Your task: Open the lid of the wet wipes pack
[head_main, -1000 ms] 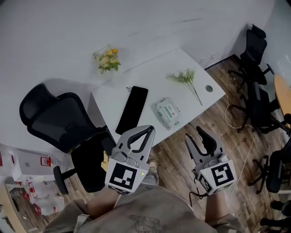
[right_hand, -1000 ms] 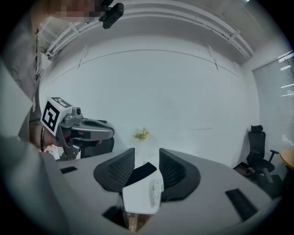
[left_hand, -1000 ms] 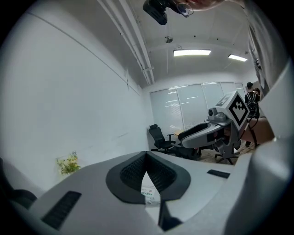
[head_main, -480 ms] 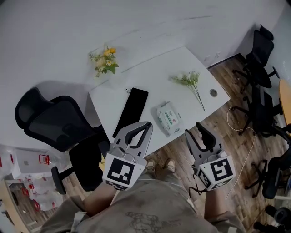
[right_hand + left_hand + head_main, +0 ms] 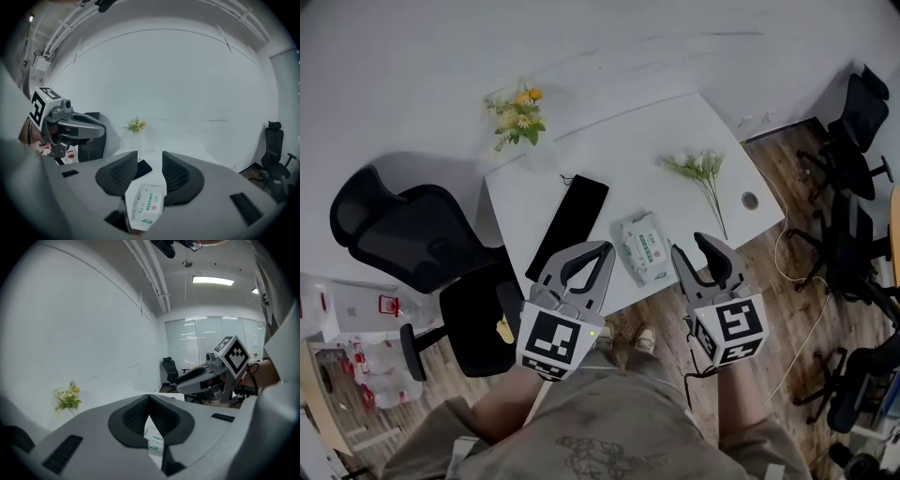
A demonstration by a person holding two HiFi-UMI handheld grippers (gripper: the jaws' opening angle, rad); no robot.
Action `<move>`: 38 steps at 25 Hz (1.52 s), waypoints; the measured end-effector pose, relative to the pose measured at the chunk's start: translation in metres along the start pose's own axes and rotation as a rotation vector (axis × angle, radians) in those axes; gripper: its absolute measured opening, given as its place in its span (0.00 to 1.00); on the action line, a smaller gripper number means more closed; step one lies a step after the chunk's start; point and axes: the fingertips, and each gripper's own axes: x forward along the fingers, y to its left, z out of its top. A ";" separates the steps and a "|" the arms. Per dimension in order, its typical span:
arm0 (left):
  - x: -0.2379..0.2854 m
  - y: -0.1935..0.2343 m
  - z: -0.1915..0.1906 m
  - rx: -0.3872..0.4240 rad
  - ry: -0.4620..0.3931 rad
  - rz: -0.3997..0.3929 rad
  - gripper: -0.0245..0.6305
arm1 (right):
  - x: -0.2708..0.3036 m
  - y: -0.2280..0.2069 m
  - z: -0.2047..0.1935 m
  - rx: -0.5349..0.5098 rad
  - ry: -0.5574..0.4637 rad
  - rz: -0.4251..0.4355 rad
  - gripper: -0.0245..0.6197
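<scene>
Place: an office.
Landmark: a white desk with a round cable port near one corner.
Seating: a black swivel chair just left of the desk, and more office chairs well to its right.
Room: wood-plank floor below the desk and a bare white wall behind it. Window blinds and a ceiling strip light lie beyond the desk.

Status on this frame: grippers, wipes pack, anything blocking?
Left gripper shut, empty; right gripper open, empty. Wet wipes pack flat on table, lid looks closed, untouched. Black case beside it, not blocking.
</scene>
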 end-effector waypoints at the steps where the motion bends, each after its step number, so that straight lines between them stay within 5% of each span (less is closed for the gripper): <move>1: 0.007 0.002 -0.003 -0.004 0.007 0.006 0.06 | 0.008 -0.002 -0.003 -0.001 0.008 0.003 0.31; 7: 0.047 0.012 -0.042 -0.047 0.082 0.024 0.06 | 0.057 -0.006 -0.042 0.000 0.089 0.025 0.32; 22: 0.122 -0.016 -0.208 -0.217 0.377 -0.066 0.06 | 0.134 0.012 -0.180 -0.032 0.332 0.100 0.35; 31: 0.151 -0.034 -0.266 -0.319 0.445 -0.125 0.06 | 0.149 0.014 -0.236 -0.198 0.478 0.055 0.37; 38: 0.165 -0.041 -0.283 -0.352 0.425 -0.158 0.06 | 0.152 0.015 -0.236 -0.187 0.439 0.049 0.38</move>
